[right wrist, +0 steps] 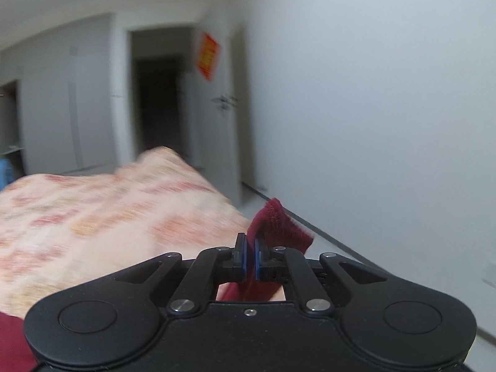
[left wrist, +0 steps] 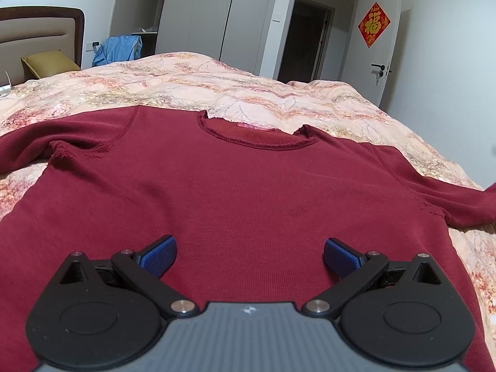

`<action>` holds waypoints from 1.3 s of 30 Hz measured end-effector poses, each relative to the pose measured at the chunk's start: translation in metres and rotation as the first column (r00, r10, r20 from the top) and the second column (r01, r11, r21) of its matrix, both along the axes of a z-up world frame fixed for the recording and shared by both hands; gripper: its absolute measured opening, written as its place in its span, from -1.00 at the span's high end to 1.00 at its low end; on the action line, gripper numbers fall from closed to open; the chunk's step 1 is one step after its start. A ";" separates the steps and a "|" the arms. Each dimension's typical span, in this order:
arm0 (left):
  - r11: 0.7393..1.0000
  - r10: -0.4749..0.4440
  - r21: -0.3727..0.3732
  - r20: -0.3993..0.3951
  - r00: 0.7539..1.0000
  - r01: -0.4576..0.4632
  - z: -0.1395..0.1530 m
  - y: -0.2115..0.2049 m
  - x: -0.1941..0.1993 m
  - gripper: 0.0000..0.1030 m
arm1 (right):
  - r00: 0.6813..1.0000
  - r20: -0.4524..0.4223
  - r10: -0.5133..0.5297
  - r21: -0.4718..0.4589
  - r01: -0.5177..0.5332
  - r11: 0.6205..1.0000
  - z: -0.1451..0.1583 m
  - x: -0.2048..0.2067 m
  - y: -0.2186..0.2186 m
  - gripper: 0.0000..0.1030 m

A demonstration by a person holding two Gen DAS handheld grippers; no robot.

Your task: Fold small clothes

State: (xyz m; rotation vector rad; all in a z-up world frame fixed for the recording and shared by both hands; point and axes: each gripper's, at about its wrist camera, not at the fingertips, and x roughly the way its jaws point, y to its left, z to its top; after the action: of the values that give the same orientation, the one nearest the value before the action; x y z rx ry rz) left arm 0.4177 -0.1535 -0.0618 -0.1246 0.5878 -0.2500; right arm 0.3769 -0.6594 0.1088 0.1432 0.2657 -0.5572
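Half the red shirt [left wrist: 235,192] beyond frame — right-view quilt [right wrist: 102,217] motion-blurred.

We see open air above the shirt [left wrist: 235,186] and bed [left wrist: 217,86]; the wall [right wrist: 372,124] bounds the right side.

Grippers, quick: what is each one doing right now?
Left gripper: open, empty, over the dark red knit long-sleeved shirt.
Right gripper: shut on the cuff end of the shirt's sleeve.
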 end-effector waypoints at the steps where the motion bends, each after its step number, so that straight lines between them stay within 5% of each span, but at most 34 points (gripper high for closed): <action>1: 1.000 0.000 -0.002 0.001 1.000 0.000 0.000 0.000 -0.001 -1.00 | 0.999 0.007 0.038 -0.016 -0.038 0.999 0.008 0.004 0.015 0.92; 7: 1.000 -0.006 -0.024 0.002 1.000 0.007 0.008 0.004 -0.001 -1.00 | 0.963 0.031 0.267 -0.079 -0.264 0.961 0.049 0.028 0.120 0.91; 11: 0.988 0.050 -0.147 0.008 0.999 -0.048 0.039 0.036 -0.007 -1.00 | 0.906 0.023 0.422 -0.095 -0.418 0.904 0.060 0.039 0.193 0.91; 15: 0.984 0.129 -0.122 0.009 0.992 -0.127 0.065 0.071 -0.006 -1.00 | 0.839 0.005 0.545 -0.097 -0.542 0.835 0.057 0.044 0.265 0.91; 24: 0.933 0.339 -0.114 -0.043 0.940 -0.342 0.072 0.154 0.001 -1.00 | 0.702 -0.196 0.685 -0.130 -0.711 0.691 -0.015 0.064 0.410 0.92; 31: 0.929 0.351 -0.106 -0.049 0.935 -0.355 0.053 0.168 0.005 -1.00 | 0.620 -0.389 0.681 -0.057 -0.754 0.654 -0.090 0.080 0.464 0.88; 34: 0.940 0.325 -0.097 -0.039 0.945 -0.327 0.046 0.160 0.001 -1.00 | 0.554 -0.437 0.709 0.019 -0.782 0.623 -0.106 0.085 0.465 0.64; 39: 0.944 0.306 -0.118 -0.033 0.952 -0.307 0.044 0.148 0.005 -1.00 | 0.506 -0.422 0.752 0.056 -0.814 0.578 -0.099 0.066 0.443 -0.25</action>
State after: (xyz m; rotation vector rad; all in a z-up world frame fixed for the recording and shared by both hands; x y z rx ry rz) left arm 0.4222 -0.0060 -0.0177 -0.3341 0.5588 0.0183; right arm 0.4425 -0.2165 0.0095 -0.2582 0.6545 0.3475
